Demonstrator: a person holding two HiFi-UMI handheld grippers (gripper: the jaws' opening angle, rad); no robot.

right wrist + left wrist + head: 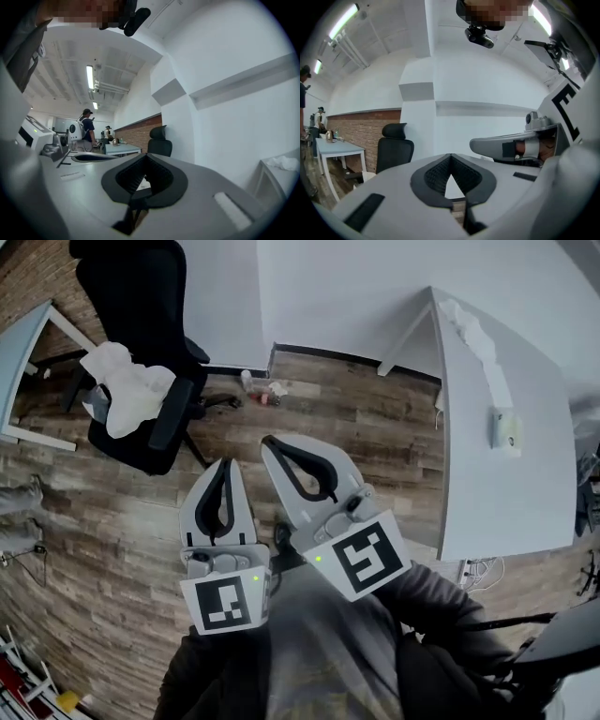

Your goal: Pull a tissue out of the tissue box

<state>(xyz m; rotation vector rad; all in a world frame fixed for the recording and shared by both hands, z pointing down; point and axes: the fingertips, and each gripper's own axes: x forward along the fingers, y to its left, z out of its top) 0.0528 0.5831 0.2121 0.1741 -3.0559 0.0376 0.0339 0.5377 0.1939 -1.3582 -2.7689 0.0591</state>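
Note:
No tissue box can be made out with certainty. A small white box-like item point(505, 430) lies on the white table point(525, 493) at the right, with a crumpled white strip point(475, 337) stretching from it toward the far corner. My left gripper point(223, 463) and right gripper point(270, 441) are held side by side close to the person's body, over the wooden floor, well left of that table. Both have their jaws closed tip to tip with nothing between them, as the left gripper view point(450, 156) and right gripper view point(145, 156) show.
A black office chair point(141, 296) with white cloth point(129, 390) on its seat stands at the upper left. Small litter point(262, 390) lies on the floor by the wall. Another table edge point(23, 352) is at far left. People stand in the distance point(86, 126).

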